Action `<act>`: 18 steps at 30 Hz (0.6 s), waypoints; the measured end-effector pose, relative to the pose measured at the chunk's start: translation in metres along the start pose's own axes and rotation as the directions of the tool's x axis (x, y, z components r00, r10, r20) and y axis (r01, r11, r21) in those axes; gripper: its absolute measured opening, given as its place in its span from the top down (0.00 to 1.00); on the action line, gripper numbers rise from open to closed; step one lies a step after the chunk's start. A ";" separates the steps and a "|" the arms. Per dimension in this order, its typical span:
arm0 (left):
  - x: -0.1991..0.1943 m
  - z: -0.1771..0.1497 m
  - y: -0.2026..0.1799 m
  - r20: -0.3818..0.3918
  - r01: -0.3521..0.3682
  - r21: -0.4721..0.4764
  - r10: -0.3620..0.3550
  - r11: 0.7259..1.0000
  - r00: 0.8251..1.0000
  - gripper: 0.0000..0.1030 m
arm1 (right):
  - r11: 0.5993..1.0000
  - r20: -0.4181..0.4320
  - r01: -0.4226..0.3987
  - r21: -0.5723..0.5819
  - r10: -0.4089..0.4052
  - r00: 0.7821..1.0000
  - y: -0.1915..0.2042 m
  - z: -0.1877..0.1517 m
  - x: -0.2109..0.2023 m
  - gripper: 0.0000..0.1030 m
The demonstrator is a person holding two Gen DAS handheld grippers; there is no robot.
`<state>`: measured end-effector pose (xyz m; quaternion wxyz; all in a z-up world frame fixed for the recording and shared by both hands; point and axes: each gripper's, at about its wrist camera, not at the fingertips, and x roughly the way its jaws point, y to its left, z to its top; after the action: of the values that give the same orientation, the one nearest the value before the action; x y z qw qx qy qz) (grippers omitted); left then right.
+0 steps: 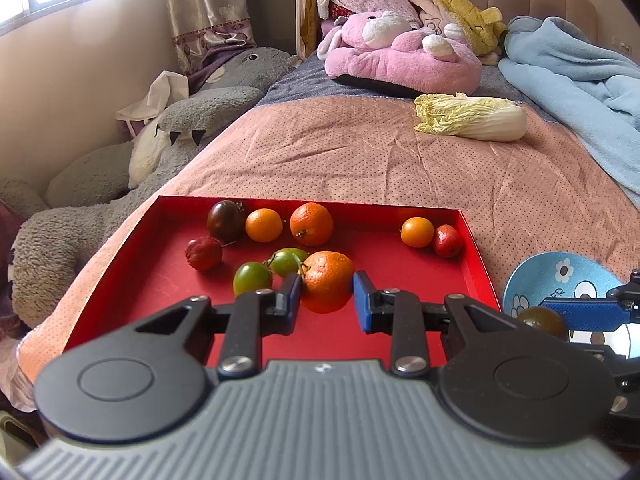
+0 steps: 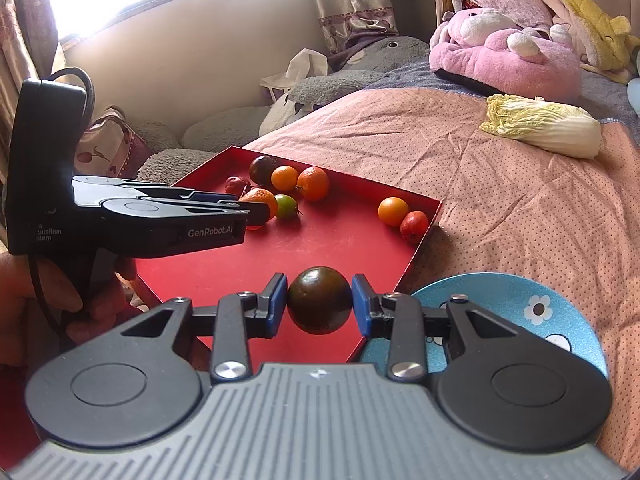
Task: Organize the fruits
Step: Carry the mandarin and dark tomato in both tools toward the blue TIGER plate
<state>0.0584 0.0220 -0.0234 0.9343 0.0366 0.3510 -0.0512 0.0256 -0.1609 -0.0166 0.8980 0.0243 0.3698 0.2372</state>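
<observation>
A red tray (image 1: 400,280) on the bed holds several fruits: oranges, green and dark tomatoes, red fruits. My left gripper (image 1: 326,298) has its jaws around a large orange (image 1: 326,280) near the tray's front, pads at its sides. Whether they press it is unclear. My right gripper (image 2: 320,304) is shut on a dark round tomato (image 2: 319,300), held above the tray's near right corner, beside a blue flowered plate (image 2: 520,304). The left gripper (image 2: 256,210) also shows in the right wrist view, at the same orange (image 2: 262,200).
A napa cabbage (image 1: 472,116) lies further up the pink bedspread. Pink and yellow plush toys (image 1: 400,52) and a blue blanket (image 1: 568,84) are at the head of the bed. A grey plush (image 1: 120,184) lies off the left side.
</observation>
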 end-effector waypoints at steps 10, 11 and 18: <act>0.001 0.001 -0.012 0.005 0.002 0.018 -0.002 1.000 1.000 0.69 | 1.000 0.003 -0.016 0.009 0.016 1.000 -0.001 -0.007 -0.007 0.60; 0.001 0.001 -0.013 0.005 0.004 0.019 -0.004 1.000 1.000 0.69 | 1.000 0.003 -0.017 0.009 0.017 1.000 -0.001 -0.007 -0.007 0.60; 0.000 0.002 -0.021 0.009 0.014 0.027 -0.014 1.000 1.000 0.69 | 1.000 0.004 -0.020 0.016 0.020 1.000 -0.004 -0.011 -0.009 0.60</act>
<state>0.0573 0.0010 -0.0232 0.9349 0.0465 0.3463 -0.0628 0.0140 -0.1699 -0.0192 0.8961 0.0358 0.3696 0.2431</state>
